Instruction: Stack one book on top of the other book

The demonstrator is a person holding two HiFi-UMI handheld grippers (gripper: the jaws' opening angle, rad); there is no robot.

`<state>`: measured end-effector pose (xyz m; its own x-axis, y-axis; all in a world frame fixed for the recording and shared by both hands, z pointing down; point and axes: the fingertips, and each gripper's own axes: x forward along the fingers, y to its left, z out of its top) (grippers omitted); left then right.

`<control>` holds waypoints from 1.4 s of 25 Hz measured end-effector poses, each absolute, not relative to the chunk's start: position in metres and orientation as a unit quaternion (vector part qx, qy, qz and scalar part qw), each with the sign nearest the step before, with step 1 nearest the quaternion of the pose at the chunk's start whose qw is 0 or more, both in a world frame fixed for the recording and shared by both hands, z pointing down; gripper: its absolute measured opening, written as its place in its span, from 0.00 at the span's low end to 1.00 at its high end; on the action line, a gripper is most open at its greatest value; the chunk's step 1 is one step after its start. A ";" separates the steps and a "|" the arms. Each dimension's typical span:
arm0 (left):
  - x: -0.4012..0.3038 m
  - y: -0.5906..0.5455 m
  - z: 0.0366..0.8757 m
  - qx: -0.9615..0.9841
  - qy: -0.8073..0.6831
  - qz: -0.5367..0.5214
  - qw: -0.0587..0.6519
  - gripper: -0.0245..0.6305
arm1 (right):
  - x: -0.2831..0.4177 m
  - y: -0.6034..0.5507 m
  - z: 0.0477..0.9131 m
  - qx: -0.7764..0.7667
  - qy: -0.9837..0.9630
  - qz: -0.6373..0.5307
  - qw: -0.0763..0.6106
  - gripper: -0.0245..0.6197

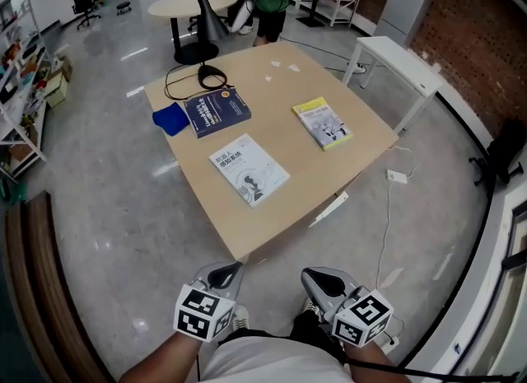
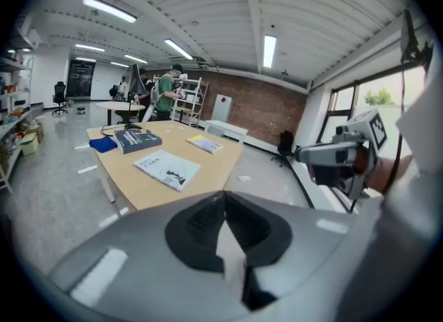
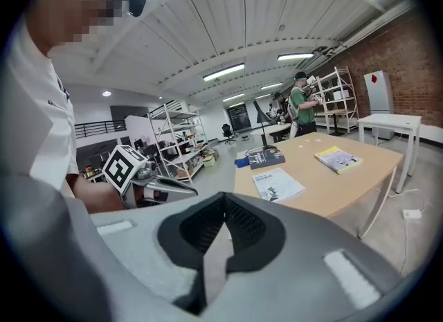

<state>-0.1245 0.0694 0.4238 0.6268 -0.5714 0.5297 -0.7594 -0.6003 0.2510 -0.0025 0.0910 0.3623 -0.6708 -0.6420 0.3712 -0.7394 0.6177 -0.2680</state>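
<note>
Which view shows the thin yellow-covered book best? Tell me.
The head view: the thin yellow-covered book lies fully visible from above on the wooden table. Both gripper views show it small, distant and foreshortened.

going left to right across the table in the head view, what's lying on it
blue cloth -> dark blue book -> white book -> yellow book; the black cable is left out, since it spans both the cloth and the dark blue book.
</note>
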 end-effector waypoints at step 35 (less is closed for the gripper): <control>0.082 0.003 0.420 0.780 -0.518 0.246 0.252 0.04 | 0.219 -0.014 0.388 0.265 -0.931 0.242 0.068 0.04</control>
